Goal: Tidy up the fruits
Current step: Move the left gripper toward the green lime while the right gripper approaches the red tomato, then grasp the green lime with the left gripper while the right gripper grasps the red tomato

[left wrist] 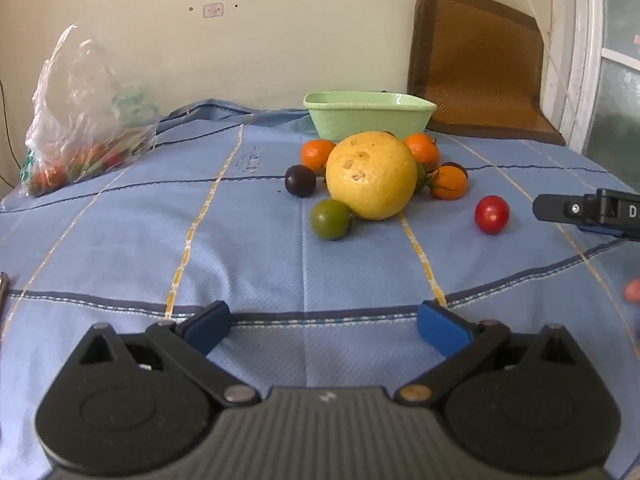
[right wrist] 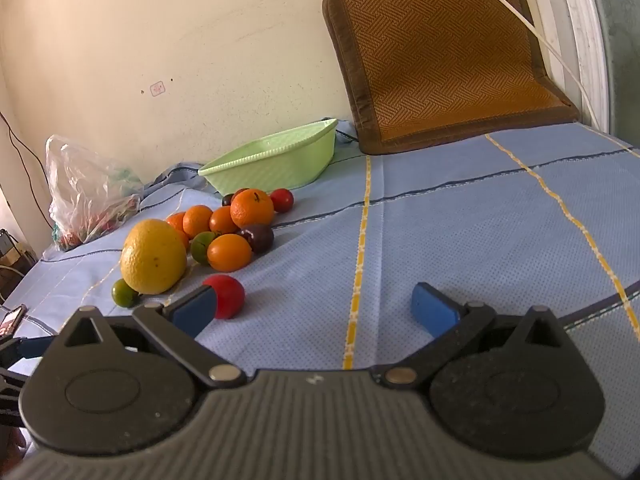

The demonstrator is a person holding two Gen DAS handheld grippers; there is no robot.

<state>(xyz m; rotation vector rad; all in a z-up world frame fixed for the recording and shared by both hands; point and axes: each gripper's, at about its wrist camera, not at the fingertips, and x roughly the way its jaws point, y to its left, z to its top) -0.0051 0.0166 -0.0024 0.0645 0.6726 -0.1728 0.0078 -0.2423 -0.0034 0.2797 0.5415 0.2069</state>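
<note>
A pile of fruit lies on the blue cloth: a big yellow citrus (left wrist: pixel 371 175) (right wrist: pixel 153 256), several small oranges (right wrist: pixel 252 208), a green tomato (left wrist: pixel 331 219), a dark plum (left wrist: pixel 300 180) and a lone red tomato (left wrist: pixel 491 214) (right wrist: pixel 225 295). Behind the pile stands an empty green basket (left wrist: pixel 368 114) (right wrist: pixel 276 162). My left gripper (left wrist: pixel 322 330) is open, well short of the fruit, with only cloth between its blue pads. My right gripper (right wrist: pixel 314 312) is open too; its left pad (right wrist: pixel 192 312) sits just in front of the red tomato, not gripping it. One of its fingers (left wrist: pixel 588 210) shows at the right edge of the left wrist view.
A clear plastic bag (left wrist: pixel 86 120) (right wrist: pixel 86 196) with more fruit lies at the far left by the wall. A brown woven cushion (left wrist: pixel 476 64) (right wrist: pixel 444 52) leans against the wall at the back right. A white cable (right wrist: pixel 532 32) hangs over it.
</note>
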